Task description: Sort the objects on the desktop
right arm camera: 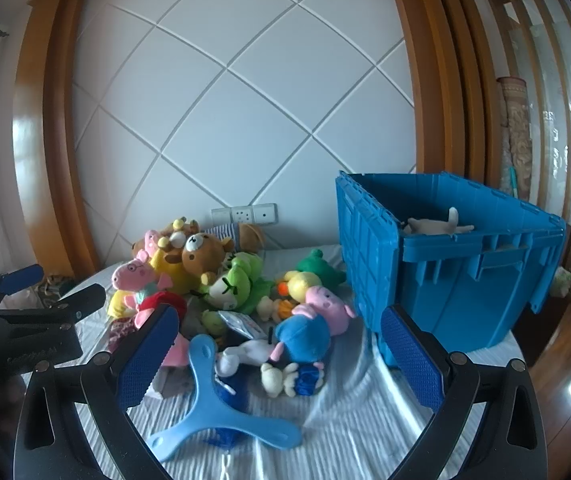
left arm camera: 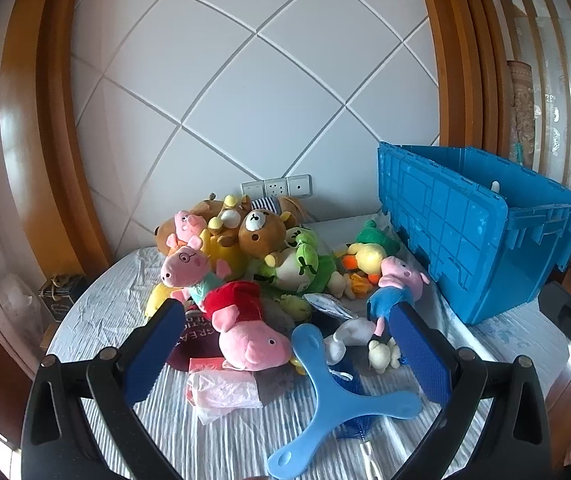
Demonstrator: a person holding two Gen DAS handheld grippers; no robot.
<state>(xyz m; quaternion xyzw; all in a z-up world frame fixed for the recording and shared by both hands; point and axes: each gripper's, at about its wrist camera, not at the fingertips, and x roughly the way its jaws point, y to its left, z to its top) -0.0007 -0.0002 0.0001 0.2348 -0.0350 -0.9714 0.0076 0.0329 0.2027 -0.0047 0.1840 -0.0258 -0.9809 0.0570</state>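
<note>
Sorting looks barely begun: one pale plush toy lies inside the blue crate on the right, while the heap of plush toys sits unsorted at the far left of the cloth-covered surface, with a blue three-armed plastic toy lying nearest. Left tongs and right tongs both stand spread wide, pinching nothing, above the near edge
</note>
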